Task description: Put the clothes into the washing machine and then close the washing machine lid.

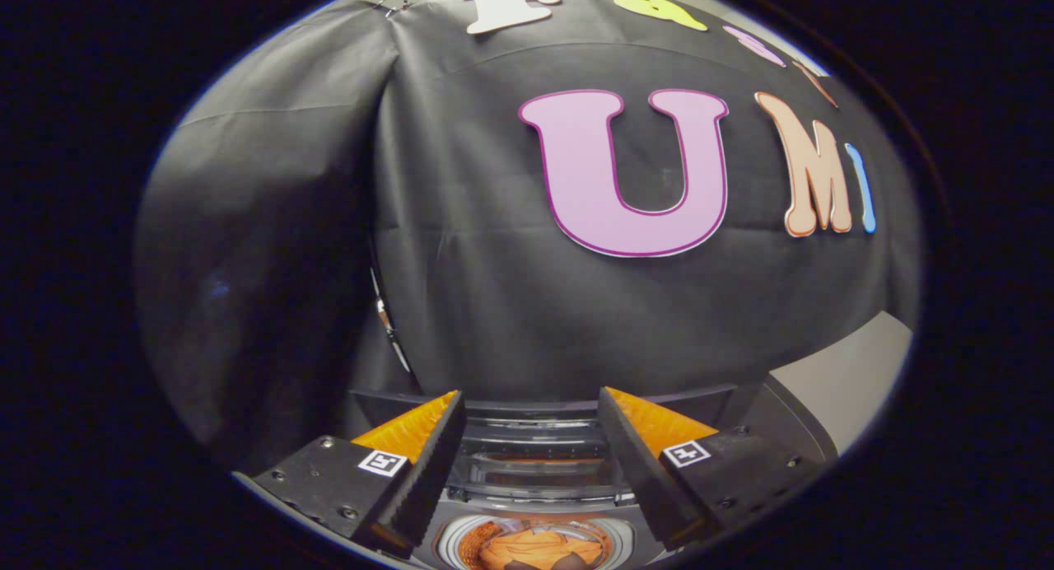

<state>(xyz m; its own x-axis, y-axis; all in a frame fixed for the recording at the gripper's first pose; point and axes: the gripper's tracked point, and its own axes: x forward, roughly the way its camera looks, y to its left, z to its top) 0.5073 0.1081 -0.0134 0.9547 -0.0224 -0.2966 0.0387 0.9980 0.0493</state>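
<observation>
Clothes: an orange garment lies down inside the drum, low between the 2 fingers, so the loading half of the task looks done.
Washing machine: its round drum opening sits directly under the fingers; the dark top frame runs across just beyond them.
Lid: a clear panel stands raised behind the opening, between the fingers and a little ahead of them, still open.
Fingers: the gripper is spread wide and empty, touching nothing that I can see.
Step in hand: closing the lid, by my reading.
How to do it well: reach over the upper edge of the lid, set 1 finger behind it and draw it forward and down; ease it onto the opening rather than dropping it.
Risk: the garment looks clear of the rim, though the nearest part of the rim is hidden.
Surroundings: black cloth wall close behind the machine.
</observation>
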